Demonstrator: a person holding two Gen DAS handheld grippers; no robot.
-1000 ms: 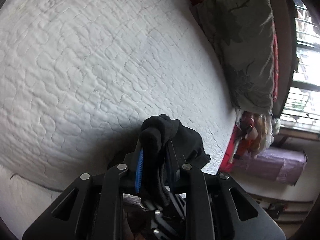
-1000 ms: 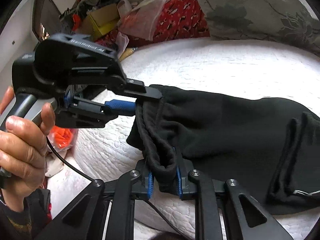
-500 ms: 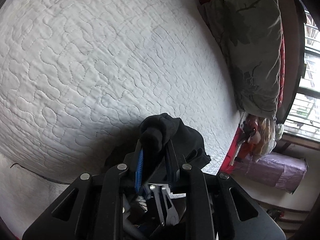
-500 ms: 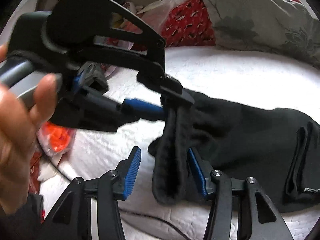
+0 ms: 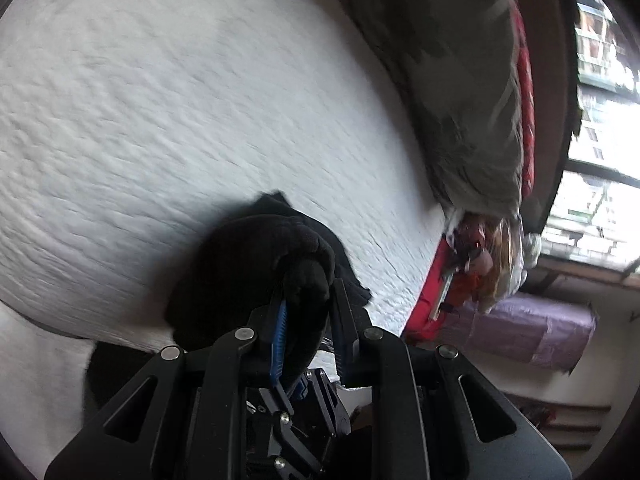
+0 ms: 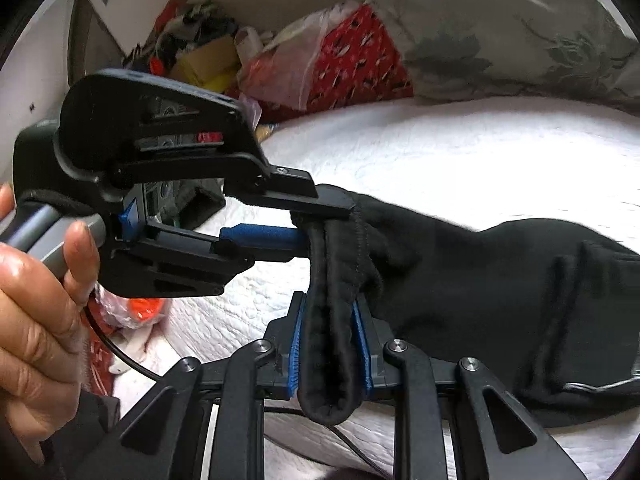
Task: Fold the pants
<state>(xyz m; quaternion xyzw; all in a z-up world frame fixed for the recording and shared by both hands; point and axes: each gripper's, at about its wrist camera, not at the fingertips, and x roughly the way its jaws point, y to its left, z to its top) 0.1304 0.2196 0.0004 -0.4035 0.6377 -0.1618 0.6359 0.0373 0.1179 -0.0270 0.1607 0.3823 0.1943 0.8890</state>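
The black pants (image 6: 500, 264) lie stretched across the white quilted bed (image 6: 460, 152), running to the right. My right gripper (image 6: 330, 320) is shut on the thick waistband edge, which hangs down between its blue pads. My left gripper (image 6: 320, 220) comes in from the left, held by a hand, and is shut on the same waistband just above. In the left wrist view, my left gripper (image 5: 308, 304) pinches a bunch of the black pants (image 5: 256, 264) above the bed (image 5: 180, 100).
A grey floral pillow (image 6: 500, 28) lies at the head of the bed, and it also shows in the left wrist view (image 5: 460, 100). Red patterned fabric and plastic bags (image 6: 320, 60) pile beside the bed. A purple bundle (image 5: 520, 336) sits on the floor.
My right gripper, open half a second ago, has closed again on the waistband. The left gripper has kept its hold and shifted slightly; its view is blurred by motion.
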